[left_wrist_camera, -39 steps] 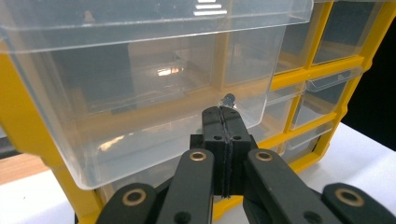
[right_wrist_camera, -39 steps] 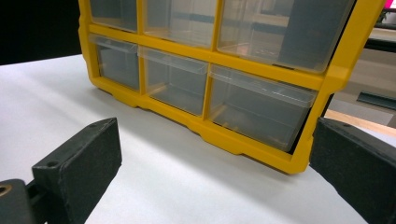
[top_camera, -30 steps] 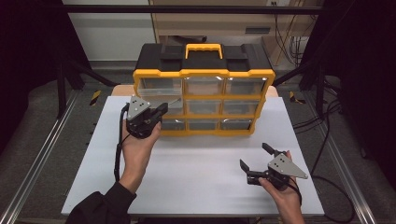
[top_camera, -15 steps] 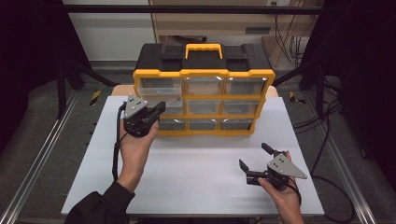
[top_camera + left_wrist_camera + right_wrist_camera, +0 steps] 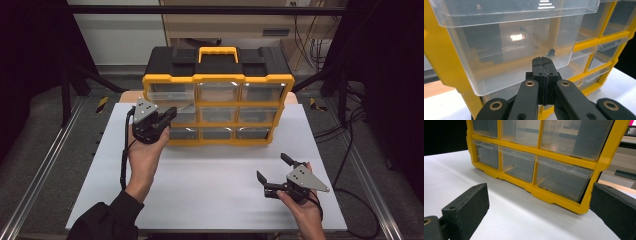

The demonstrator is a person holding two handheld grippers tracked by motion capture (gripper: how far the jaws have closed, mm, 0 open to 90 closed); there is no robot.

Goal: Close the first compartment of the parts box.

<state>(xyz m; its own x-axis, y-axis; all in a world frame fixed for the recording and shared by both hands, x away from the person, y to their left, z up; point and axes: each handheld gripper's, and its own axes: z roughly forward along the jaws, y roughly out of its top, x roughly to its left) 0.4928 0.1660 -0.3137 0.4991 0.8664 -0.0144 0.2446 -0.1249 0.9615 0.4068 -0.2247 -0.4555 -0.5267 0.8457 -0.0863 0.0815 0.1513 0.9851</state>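
Observation:
A yellow and black drawer organizer with clear drawers stands at the back of the white table. My left gripper hovers at its left column, level with the middle row. In the left gripper view the left gripper is shut, pads pressed together with nothing between them, just in front of a clear drawer that sticks out of the frame. A small dark object lies inside that drawer, behind the tips. My right gripper rests open near the table's front right, pointing at the organizer.
The organizer's black lid carries a yellow handle. Aluminium rails run along both table sides. Cables hang at the right. A bare stretch of white table lies between the two hands.

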